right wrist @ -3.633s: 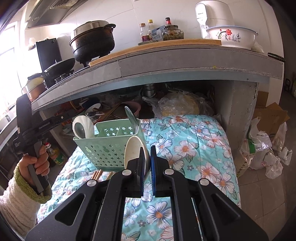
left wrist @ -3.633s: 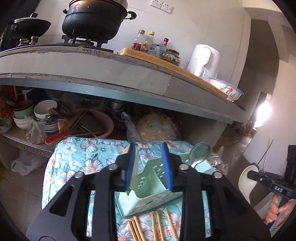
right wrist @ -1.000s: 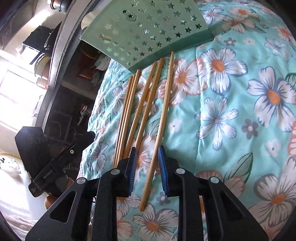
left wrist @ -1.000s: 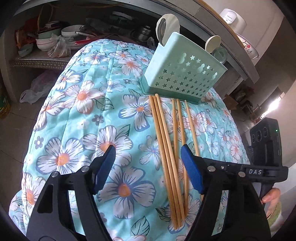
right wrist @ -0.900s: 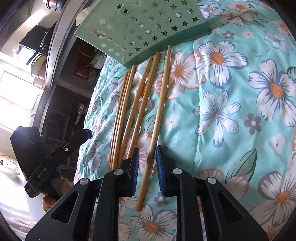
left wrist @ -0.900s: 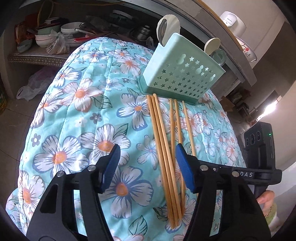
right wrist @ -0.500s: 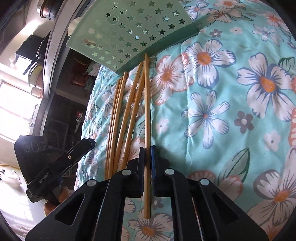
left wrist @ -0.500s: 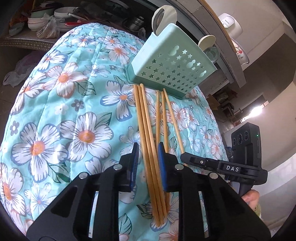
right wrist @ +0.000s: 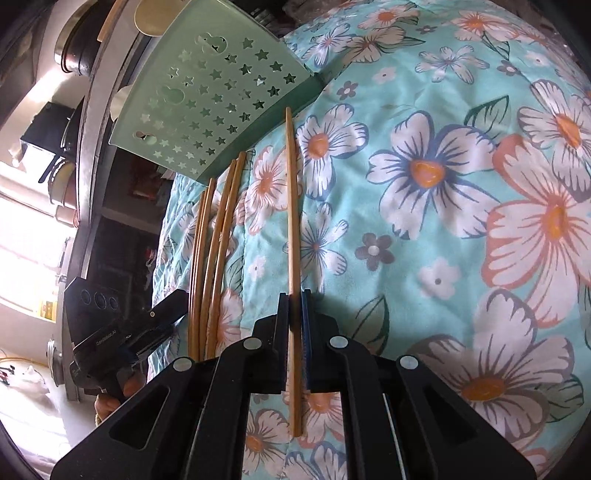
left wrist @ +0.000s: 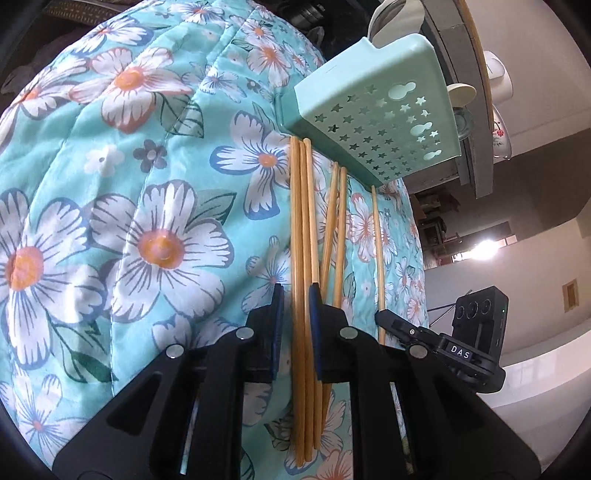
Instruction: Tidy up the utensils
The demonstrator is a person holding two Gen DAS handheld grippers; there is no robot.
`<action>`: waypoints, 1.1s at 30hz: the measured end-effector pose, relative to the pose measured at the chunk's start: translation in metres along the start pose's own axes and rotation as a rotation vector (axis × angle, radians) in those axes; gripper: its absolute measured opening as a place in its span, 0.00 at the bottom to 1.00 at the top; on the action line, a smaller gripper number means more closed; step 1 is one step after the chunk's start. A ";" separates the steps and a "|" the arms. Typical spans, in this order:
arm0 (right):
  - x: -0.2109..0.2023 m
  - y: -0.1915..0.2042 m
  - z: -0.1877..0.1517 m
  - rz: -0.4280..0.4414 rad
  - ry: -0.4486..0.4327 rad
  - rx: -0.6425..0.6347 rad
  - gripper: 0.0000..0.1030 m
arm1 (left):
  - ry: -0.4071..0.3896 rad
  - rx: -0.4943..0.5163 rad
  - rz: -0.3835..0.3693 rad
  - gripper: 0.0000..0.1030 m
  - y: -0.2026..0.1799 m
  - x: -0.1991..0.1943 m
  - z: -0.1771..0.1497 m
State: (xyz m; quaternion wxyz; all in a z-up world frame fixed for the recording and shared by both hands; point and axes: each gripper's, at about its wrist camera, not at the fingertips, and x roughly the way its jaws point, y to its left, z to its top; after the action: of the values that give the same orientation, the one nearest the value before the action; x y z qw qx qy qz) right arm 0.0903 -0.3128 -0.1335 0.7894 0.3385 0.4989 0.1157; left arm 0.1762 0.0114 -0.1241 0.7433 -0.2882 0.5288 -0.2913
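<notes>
Several wooden chopsticks lie on a floral quilt (left wrist: 147,184) in front of a mint green star-holed basket (left wrist: 373,110) (right wrist: 207,99) with spoons (left wrist: 388,14) in it. My left gripper (left wrist: 295,295) is closing on the leftmost bundle of chopsticks (left wrist: 303,221), which sits between its blue pads, and the pads meet its sides. Two more chopsticks (left wrist: 338,221) lie just to the right of it. My right gripper (right wrist: 295,295) is shut on a single chopstick (right wrist: 291,192), apart from the rest, whose far tip is near the basket's corner. Each gripper shows in the other's view (left wrist: 382,317) (right wrist: 173,299).
A grey counter edge (left wrist: 476,110) with a bowl and a white appliance runs behind the basket. A dark pot (right wrist: 70,48) sits on the stove above open shelves. A person's hand (right wrist: 110,402) holds the left gripper's handle. The quilt (right wrist: 443,184) spreads wide to the right.
Both grippers came lower and closer to the chopsticks. The left jaws narrowed from wide open onto the left bundle. The right jaws shut on one chopstick, which now lies apart from the others.
</notes>
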 end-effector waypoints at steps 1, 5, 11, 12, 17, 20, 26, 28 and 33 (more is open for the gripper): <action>0.000 0.000 0.000 -0.002 0.000 -0.003 0.06 | 0.003 -0.006 -0.005 0.11 0.001 0.002 0.000; 0.002 -0.001 0.000 0.004 0.002 0.000 0.06 | 0.001 -0.027 -0.025 0.09 0.003 0.004 0.001; 0.002 -0.002 -0.001 0.007 0.001 0.001 0.06 | -0.012 -0.047 -0.042 0.05 0.006 0.001 0.001; 0.001 -0.002 -0.002 0.009 0.001 0.001 0.06 | -0.015 -0.049 -0.043 0.05 0.007 0.000 0.001; 0.000 -0.004 -0.003 0.011 0.001 0.002 0.06 | -0.032 -0.057 -0.051 0.05 0.011 -0.009 0.000; 0.000 -0.002 -0.003 0.007 0.002 -0.005 0.06 | -0.043 -0.057 -0.044 0.05 0.010 -0.015 -0.003; -0.006 0.000 -0.011 0.018 0.035 -0.020 0.06 | -0.072 -0.025 0.026 0.05 0.007 -0.034 -0.012; -0.009 -0.001 -0.017 0.018 0.051 -0.023 0.06 | -0.076 -0.010 0.057 0.05 0.005 -0.039 -0.017; -0.018 -0.003 -0.032 0.011 0.090 -0.026 0.06 | -0.078 0.040 0.152 0.05 0.002 -0.052 -0.032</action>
State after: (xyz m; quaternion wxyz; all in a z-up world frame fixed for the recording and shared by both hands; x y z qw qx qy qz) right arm 0.0533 -0.3109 -0.1311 0.7698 0.3256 0.5304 0.1415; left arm 0.1319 0.0470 -0.1023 0.7890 -0.2434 0.5137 -0.2330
